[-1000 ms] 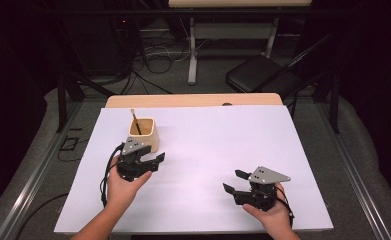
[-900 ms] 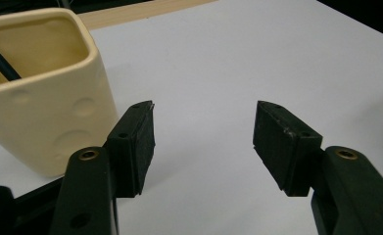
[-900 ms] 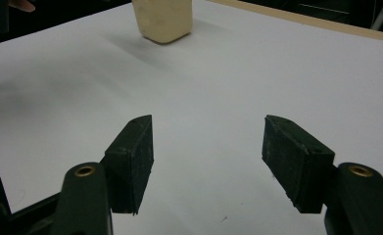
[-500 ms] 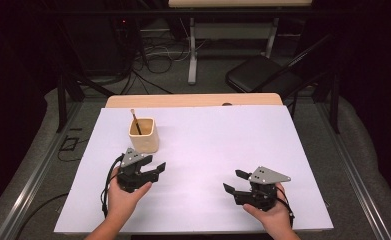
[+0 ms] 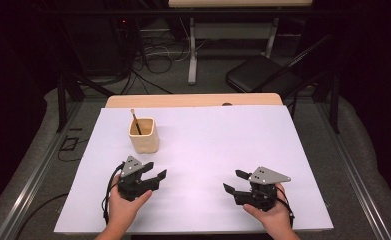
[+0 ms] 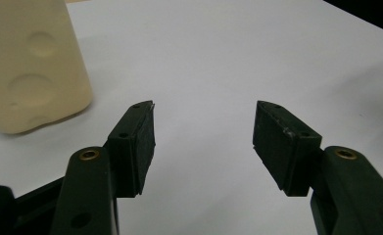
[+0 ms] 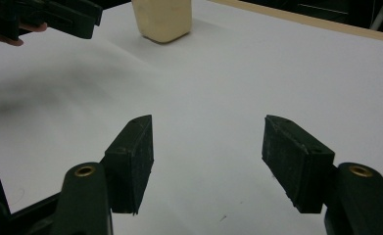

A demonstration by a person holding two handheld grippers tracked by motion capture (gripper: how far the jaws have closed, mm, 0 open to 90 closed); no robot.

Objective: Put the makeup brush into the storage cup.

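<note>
Cream cup (image 5: 143, 135) with brush (image 5: 135, 121) upright, just beyond left gripper (image 5: 154, 170); right gripper (image 5: 236, 181) well apart from cup. Both spread, empty. Risk: careless reach nudging cup, tipping brush out

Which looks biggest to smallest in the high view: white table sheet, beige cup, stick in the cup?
1. White table sheet, largest by far.
2. Beige cup.
3. Stick in the cup; only its top part shows, so its full length is unsure.

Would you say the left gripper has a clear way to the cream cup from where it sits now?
Probably yes. The left gripper stands open and empty, just short of the cream cup, with only bare white table between them. The cup sits off to the left of its jaws.
</note>
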